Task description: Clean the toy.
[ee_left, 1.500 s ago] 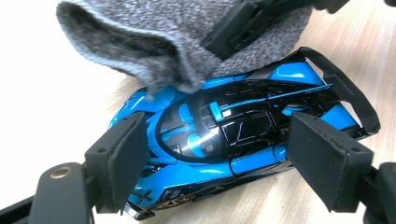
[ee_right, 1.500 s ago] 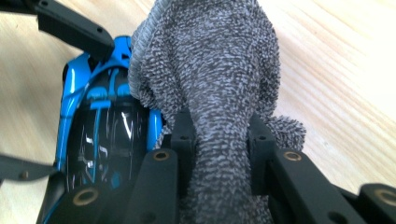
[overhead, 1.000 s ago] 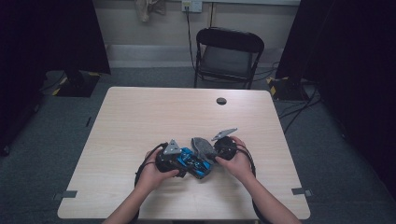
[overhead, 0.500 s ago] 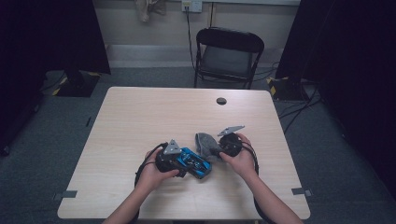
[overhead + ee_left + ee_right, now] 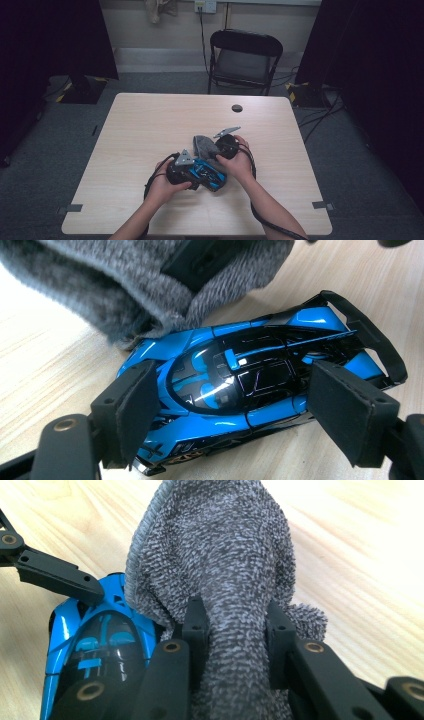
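A blue and black toy car (image 5: 209, 176) lies on the wooden table (image 5: 150, 125) near its front edge. My left gripper (image 5: 200, 172) is shut on it, with the pads (image 5: 140, 407) against the two sides of the car (image 5: 250, 375). My right gripper (image 5: 214, 150) is shut on a bunched grey terry cloth (image 5: 202, 144). In the right gripper view the cloth (image 5: 225, 555) hangs over the jaws of my right gripper (image 5: 235, 645) and touches the car (image 5: 100, 640). The cloth (image 5: 115, 295) lies against the car's nose in the left gripper view.
A small black round thing (image 5: 237, 108) lies at the back of the table. A black folding chair (image 5: 245, 60) stands behind the table. Cables trail from both grippers toward the front edge. Bare tabletop lies to the left, right and far side.
My right gripper with the cloth has shifted a little to the left and away along the car. The left hand and the car have stayed put.
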Motion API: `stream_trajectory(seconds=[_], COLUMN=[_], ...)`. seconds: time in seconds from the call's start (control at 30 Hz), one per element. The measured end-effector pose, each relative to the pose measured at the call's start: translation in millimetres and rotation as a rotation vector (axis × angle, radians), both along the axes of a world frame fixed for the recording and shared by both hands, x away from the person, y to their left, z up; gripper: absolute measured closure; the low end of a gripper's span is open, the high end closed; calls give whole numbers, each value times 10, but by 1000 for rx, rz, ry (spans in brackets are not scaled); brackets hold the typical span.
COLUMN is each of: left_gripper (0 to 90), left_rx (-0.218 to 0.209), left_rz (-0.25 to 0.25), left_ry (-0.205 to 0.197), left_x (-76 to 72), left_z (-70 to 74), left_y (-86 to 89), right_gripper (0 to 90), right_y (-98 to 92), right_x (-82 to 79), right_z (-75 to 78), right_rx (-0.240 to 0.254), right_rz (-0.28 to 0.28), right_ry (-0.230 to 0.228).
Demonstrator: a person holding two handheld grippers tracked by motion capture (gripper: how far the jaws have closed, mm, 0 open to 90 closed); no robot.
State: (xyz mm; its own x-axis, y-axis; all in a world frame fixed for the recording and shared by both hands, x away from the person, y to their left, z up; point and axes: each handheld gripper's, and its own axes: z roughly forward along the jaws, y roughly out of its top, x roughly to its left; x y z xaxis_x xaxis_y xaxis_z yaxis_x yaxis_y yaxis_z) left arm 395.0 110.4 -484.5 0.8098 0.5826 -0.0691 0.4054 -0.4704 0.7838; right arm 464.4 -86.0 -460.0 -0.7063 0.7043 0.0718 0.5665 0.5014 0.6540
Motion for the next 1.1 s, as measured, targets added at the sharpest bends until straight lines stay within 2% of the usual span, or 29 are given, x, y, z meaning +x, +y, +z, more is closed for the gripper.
stream_trajectory(seconds=[0.13,0.57,1.1], left_gripper=[206,207,207], left_rx=[0,2,2], left_rz=[0,0,2], left_ry=[0,0,-1], left_x=[0,0,-3], left_z=[0,2,1], left_y=[0,-3,-5], right_gripper=[708,707,707], right_y=[28,-75,-298], right_x=[-20,-137,-315], right_z=[-23,-6,12], right_rx=[-9,-15,-3], right_rz=[22,71,80], right_ry=[10,17,21])
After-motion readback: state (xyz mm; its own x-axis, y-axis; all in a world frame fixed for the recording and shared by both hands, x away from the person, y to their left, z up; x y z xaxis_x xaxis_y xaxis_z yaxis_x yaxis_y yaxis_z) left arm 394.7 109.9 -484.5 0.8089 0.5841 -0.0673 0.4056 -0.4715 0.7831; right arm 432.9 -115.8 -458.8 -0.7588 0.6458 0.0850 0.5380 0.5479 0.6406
